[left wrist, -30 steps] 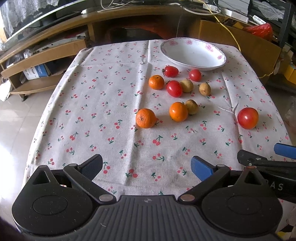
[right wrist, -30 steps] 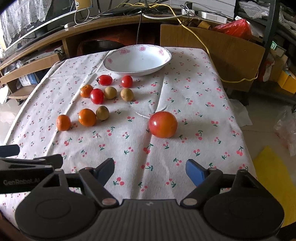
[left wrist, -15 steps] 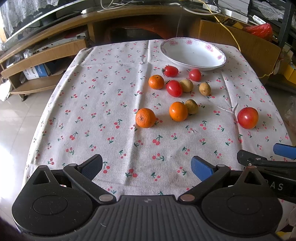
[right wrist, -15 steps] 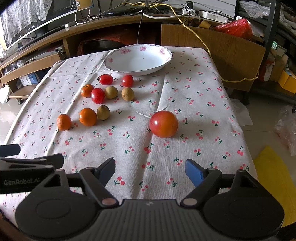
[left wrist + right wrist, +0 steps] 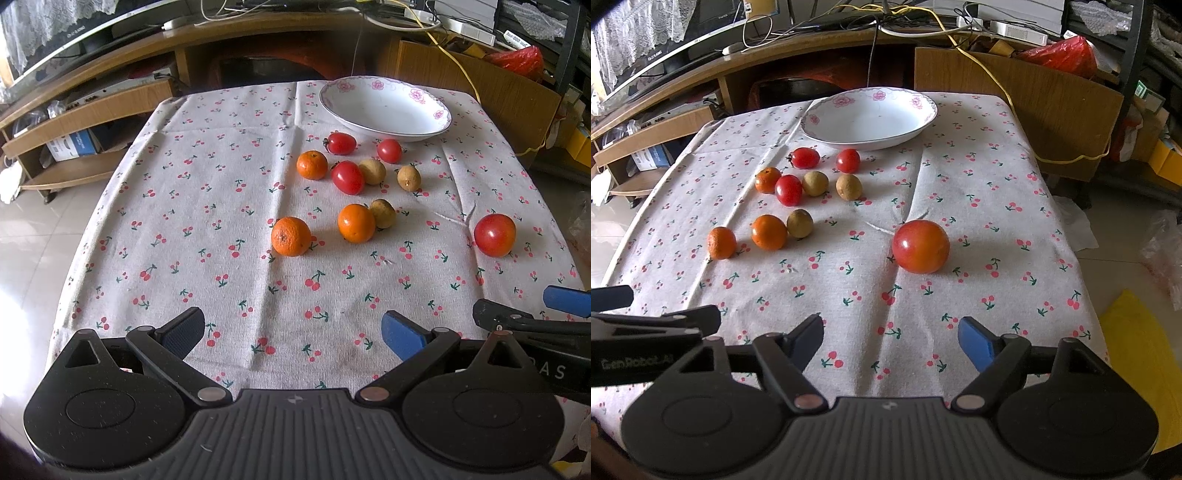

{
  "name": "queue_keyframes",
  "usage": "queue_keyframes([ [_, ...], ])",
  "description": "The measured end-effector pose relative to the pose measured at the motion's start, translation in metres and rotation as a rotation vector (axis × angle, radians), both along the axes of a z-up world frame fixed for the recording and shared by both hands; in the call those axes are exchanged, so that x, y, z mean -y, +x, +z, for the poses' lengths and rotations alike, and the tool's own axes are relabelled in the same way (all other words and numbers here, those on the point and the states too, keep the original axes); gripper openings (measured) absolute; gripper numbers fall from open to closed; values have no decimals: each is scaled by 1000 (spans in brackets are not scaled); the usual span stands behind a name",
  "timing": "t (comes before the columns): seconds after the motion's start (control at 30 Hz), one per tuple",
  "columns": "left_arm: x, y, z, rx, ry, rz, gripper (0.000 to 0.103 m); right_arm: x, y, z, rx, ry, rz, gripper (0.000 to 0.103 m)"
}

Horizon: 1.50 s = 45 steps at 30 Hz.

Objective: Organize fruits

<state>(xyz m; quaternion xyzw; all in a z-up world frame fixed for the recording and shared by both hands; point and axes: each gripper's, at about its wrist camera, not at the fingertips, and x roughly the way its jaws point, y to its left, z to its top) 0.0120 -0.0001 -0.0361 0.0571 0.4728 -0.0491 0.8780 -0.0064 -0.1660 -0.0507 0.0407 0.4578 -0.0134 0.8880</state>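
On the bench (image 5: 177,206): cherry-print cloth over the whole top, all the fruit loose on it, nothing sorted yet as far as I can tell.
Bowl (image 5: 868,117): white with pink flowers, far end of the cloth, empty. My guess is that's where the fruit ends up.
Big tomato (image 5: 920,246): off by itself on the right half, well apart from the rest of the bunch. Round, so no long axis to line up with.
Oranges: three of them, one far (image 5: 312,165), one middle (image 5: 356,223) touching a brown fruit, one nearest the left side (image 5: 291,236).
Small tomatoes: three (image 5: 347,177) just in front of the bowl, one a bit oval and lying sideways.
Brown fruits: three little ones (image 5: 409,178), longan-ish, hard to say exactly.
Right tool (image 5: 890,339): fingers spread wide, holding nothing, hovering over the near edge of the cloth.
Left tool (image 5: 293,330): same deal, wide and empty, near edge too.
Key relation: big tomato sits almost straight ahead of the right tool, slightly right of its centre line, and way off to the side of the left one. So right is clearly the nearer hand for it.
Next move (my read): right tool goes straight forward, straddles the tomato, closes gently since it could roll or bruise.
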Motion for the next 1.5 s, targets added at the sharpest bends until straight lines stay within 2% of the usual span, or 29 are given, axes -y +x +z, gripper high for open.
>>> queue_keyframes([
  [0.43,-3,0,0,-5,-2,11,103,-2,1,-1,-6,8,10,74],
  [0.63,-11,4,1,-1,-12,15,103,-6,11,1,-3,19,48,72],
  [0.8,-18,11,5,16,3,20,103,-18,26,9,42,12,118,60],
  [0.87,-21,15,7,21,8,18,103,-21,33,10,50,8,147,58],
  [0.93,-23,19,7,23,19,0,101,-22,40,8,48,18,175,52],
  [1.0,-23,24,7,24,24,-24,100,-22,47,5,39,19,198,41],
  [1.27,-24,44,0,4,7,-131,92,-31,69,-6,31,21,310,33],
  [1.4,-23,51,-5,0,20,-188,89,-38,82,-13,50,0,382,26],
  [1.5,-22,56,-11,-11,23,-240,85,-38,92,-18,47,16,434,25],
])
